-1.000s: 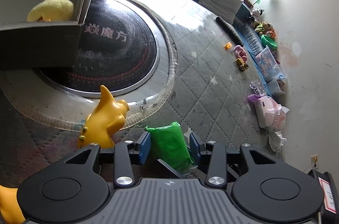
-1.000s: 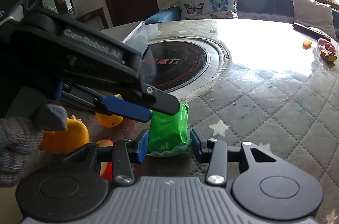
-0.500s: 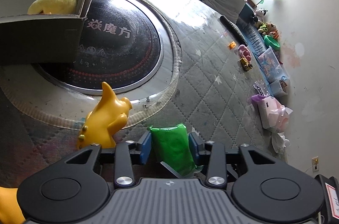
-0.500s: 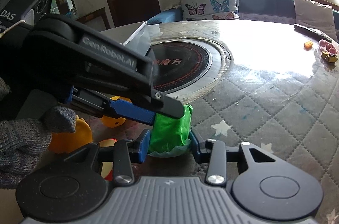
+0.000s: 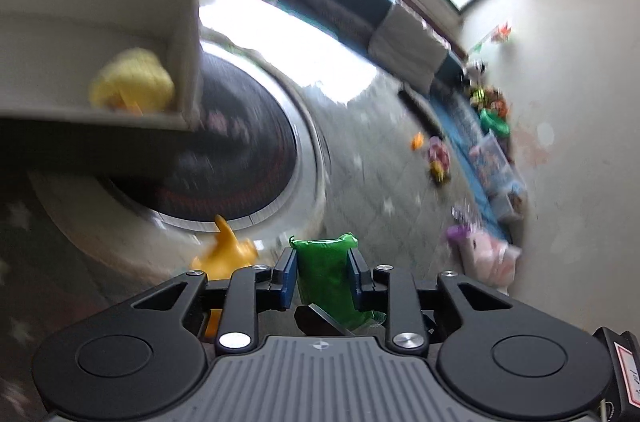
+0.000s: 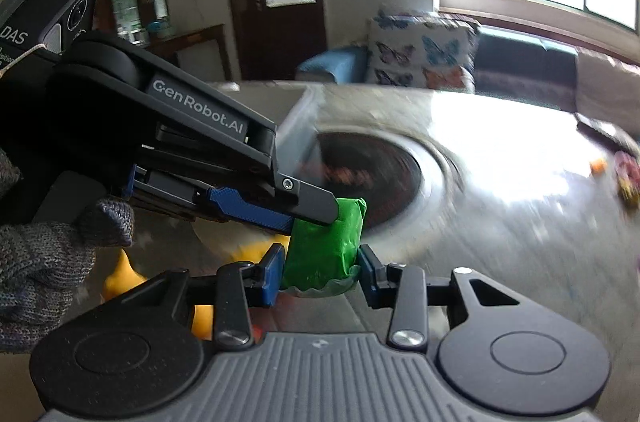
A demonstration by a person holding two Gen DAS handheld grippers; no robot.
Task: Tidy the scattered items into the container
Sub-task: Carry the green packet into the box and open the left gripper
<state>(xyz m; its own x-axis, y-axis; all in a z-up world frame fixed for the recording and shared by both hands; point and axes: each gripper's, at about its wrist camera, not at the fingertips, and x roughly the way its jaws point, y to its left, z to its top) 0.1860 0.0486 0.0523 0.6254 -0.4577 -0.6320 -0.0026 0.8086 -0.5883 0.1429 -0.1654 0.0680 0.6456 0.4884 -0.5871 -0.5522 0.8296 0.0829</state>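
Both my claws on the green packet [image 5: 324, 278] above the table [image 6: 500, 214]: right gripper [image 6: 320, 274] clamped, left gripper [image 5: 322, 276] closing on it; uneven pulling may tear it short of the box [image 5: 184, 34].

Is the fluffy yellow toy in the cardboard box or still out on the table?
In. The fluffy yellow toy sits behind the cardboard box wall.
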